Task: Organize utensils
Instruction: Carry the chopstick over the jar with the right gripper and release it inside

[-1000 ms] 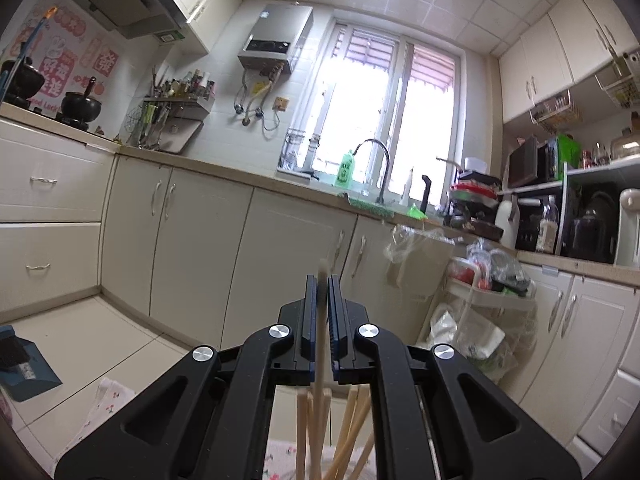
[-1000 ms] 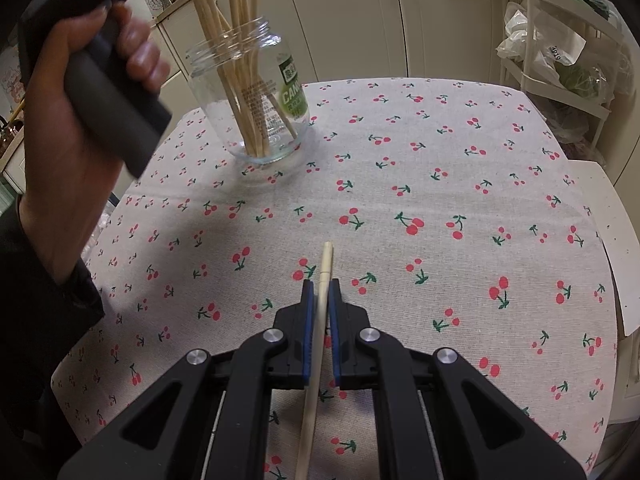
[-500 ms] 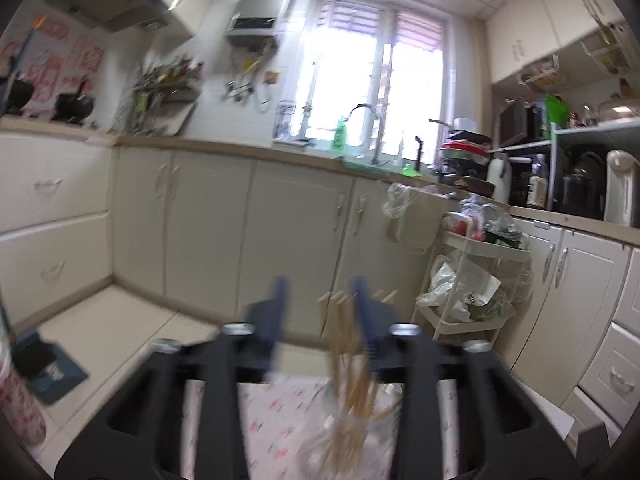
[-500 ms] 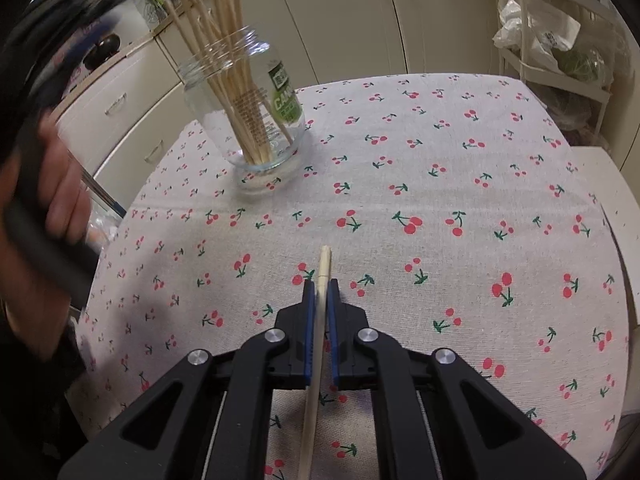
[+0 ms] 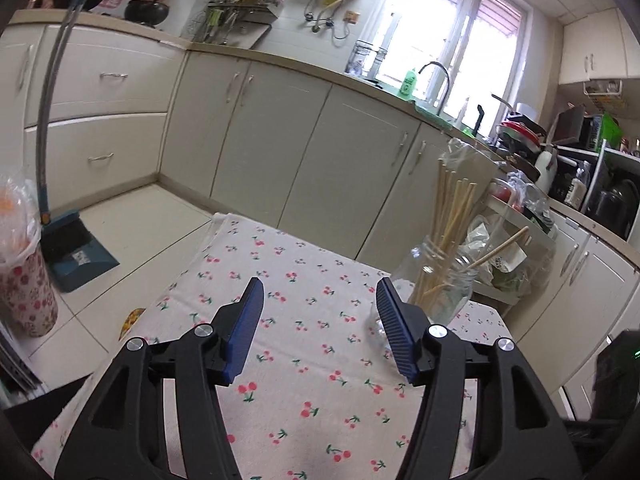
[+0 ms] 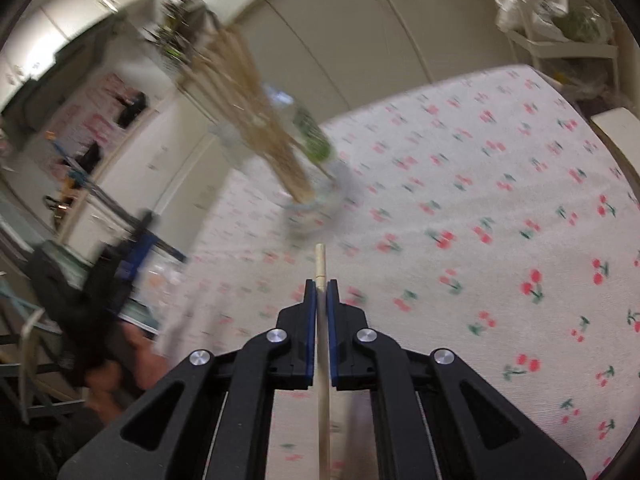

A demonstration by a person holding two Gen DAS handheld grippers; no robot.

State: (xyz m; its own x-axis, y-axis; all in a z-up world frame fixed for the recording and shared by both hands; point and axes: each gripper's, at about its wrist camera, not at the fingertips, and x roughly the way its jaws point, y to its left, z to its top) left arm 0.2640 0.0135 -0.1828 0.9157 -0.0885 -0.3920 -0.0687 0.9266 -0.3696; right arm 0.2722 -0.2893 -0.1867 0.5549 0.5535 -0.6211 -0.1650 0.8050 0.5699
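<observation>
A single wooden chopstick (image 6: 322,344) is pinched between the blue pads of the right gripper (image 6: 320,284). Its jaws are pressed together on the stick, whose blunt tip pokes a little way past the fingertips while the rest runs back between the black arms toward the camera. The stick hangs above the cherry-print tablecloth (image 6: 500,208) and points roughly toward the glass jar (image 6: 316,196), which is blurred in the right wrist view.

The jar (image 5: 438,292) stands upright on the cloth, near the far right corner of the table in the left wrist view. A bundle of chopsticks (image 5: 448,216) stands in it, most of them leaning close together and rising well above the rim, with one stick (image 5: 502,246) slanting out to the right.

The left gripper (image 5: 319,298) hovers over the tablecloth (image 5: 304,312) with its jaws spread wide; they have just been opening, and nothing lies between the ribbed blue pads (image 5: 248,328). The jar sits just beyond and to the right of its right finger, apart from it. In the right wrist view this gripper (image 6: 132,248) appears as a dark blur at the left edge of the table, with the person's hand (image 6: 116,372) below it.

Beyond the table run cream kitchen cabinets (image 5: 288,132). A blue dustpan (image 5: 76,256) rests on the tiled floor at the left, and a wire rack with bags (image 5: 508,248) stands behind the jar.
</observation>
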